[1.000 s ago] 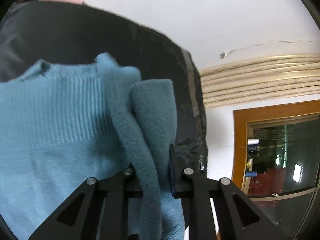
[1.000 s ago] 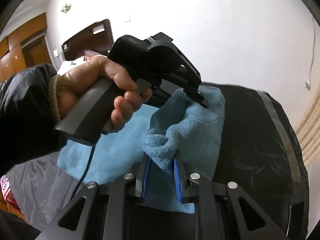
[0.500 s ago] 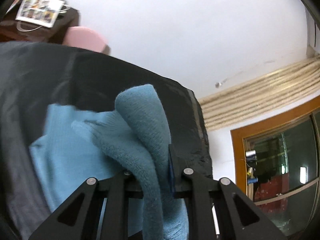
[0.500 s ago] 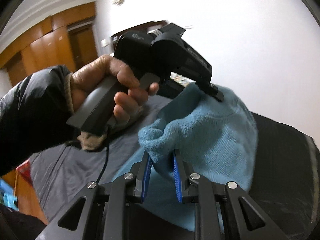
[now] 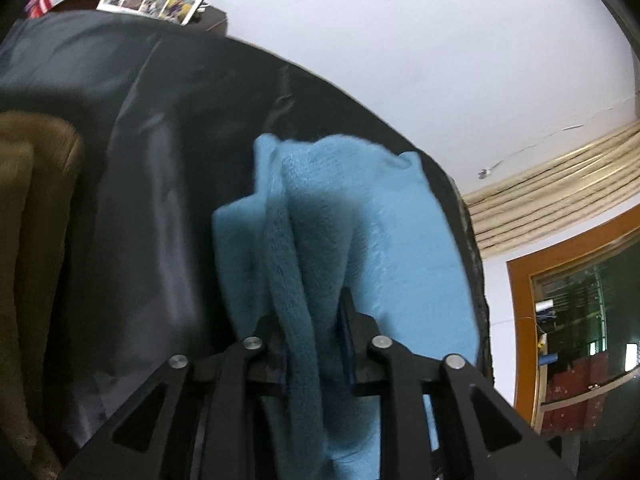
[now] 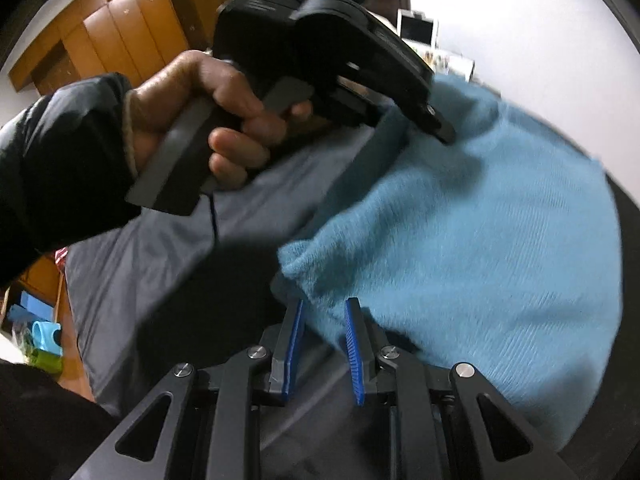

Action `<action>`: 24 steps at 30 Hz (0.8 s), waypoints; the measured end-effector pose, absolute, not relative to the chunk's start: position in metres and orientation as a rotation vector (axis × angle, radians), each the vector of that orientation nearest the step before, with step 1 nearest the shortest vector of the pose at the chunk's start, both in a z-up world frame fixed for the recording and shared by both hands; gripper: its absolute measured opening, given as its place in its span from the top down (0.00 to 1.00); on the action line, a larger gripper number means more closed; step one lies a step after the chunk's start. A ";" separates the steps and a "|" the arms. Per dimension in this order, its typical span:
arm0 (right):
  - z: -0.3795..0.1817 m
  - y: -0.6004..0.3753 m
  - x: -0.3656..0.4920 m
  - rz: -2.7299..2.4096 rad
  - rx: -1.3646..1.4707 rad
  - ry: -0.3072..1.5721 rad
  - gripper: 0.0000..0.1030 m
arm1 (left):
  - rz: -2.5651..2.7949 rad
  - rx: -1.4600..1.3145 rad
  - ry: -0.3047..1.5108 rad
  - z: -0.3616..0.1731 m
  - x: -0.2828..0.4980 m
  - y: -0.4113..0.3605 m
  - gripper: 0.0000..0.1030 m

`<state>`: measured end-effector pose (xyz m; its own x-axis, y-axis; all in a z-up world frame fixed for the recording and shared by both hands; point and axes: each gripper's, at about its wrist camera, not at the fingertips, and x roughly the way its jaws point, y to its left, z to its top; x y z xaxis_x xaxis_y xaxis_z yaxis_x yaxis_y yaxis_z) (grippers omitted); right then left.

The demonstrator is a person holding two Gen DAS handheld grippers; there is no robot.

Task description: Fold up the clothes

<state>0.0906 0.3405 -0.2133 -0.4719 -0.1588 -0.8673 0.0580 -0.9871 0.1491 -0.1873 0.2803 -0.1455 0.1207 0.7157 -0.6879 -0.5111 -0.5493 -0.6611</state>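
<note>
Blue knitted sweater (image 5: pixel 384 248) lies bunched on the dark grey cover (image 5: pixel 152 184) of the bed, near its far edge by the white wall (image 5: pixel 420 40). My left gripper (image 5: pixel 312 320) has a thick fold of the knit between its jaws, and these jaws are opening now, while the hand (image 6: pixel 208 120) in a black sleeve (image 6: pixel 60 168) holds its handle. My right gripper (image 6: pixel 322 320) is nearly closed, and its blue pads (image 6: pixel 352 344) pinch a rolled edge of the same sweater.
</note>
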 end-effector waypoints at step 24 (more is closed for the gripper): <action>-0.212 0.364 0.044 -2.770 1.467 -0.038 0.23 | 1.634 -1.557 -0.314 -0.136 -0.240 0.330 0.50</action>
